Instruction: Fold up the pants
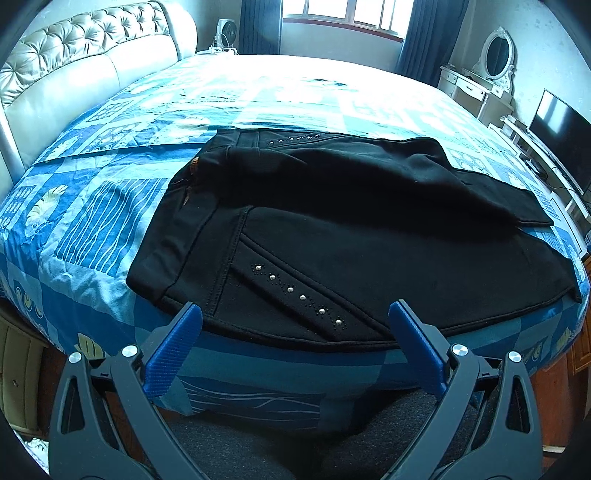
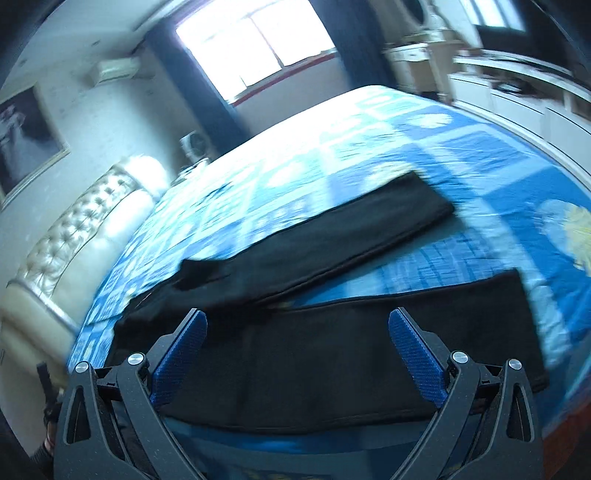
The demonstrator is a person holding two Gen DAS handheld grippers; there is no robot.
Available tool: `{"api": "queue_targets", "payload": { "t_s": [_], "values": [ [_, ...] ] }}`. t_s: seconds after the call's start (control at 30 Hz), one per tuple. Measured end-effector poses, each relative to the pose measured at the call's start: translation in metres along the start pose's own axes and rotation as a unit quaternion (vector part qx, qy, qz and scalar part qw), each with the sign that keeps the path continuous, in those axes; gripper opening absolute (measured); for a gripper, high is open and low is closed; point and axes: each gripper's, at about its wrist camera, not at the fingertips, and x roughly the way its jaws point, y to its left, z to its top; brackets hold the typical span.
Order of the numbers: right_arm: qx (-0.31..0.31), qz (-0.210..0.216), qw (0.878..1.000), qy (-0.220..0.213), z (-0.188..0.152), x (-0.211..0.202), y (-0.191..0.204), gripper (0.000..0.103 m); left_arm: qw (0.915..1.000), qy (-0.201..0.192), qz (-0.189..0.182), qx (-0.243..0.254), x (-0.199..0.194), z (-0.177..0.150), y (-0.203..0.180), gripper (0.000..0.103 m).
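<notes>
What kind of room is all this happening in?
Almost certainly a home bedroom. A large bed with a blue patterned cover and cream tufted headboard fills it, and a white dressing table with an oval mirror stands near the curtained window.

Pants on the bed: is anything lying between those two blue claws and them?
Nothing visible. The black pants lie bare on the bedspread, right ahead of the open left gripper and the open right gripper.
</notes>
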Motion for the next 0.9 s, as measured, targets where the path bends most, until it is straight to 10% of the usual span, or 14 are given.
{"api": "queue_targets", "payload": {
  "t_s": [0.3, 0.4, 0.57, 0.73, 0.9],
  "values": [
    [0.147, -0.1, 0.984, 0.024, 0.022, 0.028, -0.156, 0.095, 0.999, 0.022, 0.027, -0.028, 0.016, 0.001, 0.018, 0.101],
    [0.139, -0.085, 0.985, 0.06, 0.019, 0.052, -0.162, 0.049, 0.9986, 0.028, 0.039, -0.023, 0.021, 0.002, 0.017, 0.101],
    [0.089, -0.122, 0.985, 0.086, 0.022, 0.064, -0.15, 0.012, 0.998, 0.04, 0.047, -0.009, 0.03, 0.005, 0.016, 0.101],
    [0.043, -0.157, 0.986, 0.036, 0.048, 0.049, -0.136, 0.008, 0.998, 0.024, 0.058, -0.001, 0.033, 0.02, 0.017, 0.101],
    [0.026, -0.215, 0.973, 0.08, 0.039, 0.083, -0.144, 0.014, 0.9988, 0.01, 0.047, -0.002, 0.037, 0.036, 0.023, 0.101]
  ]
}}
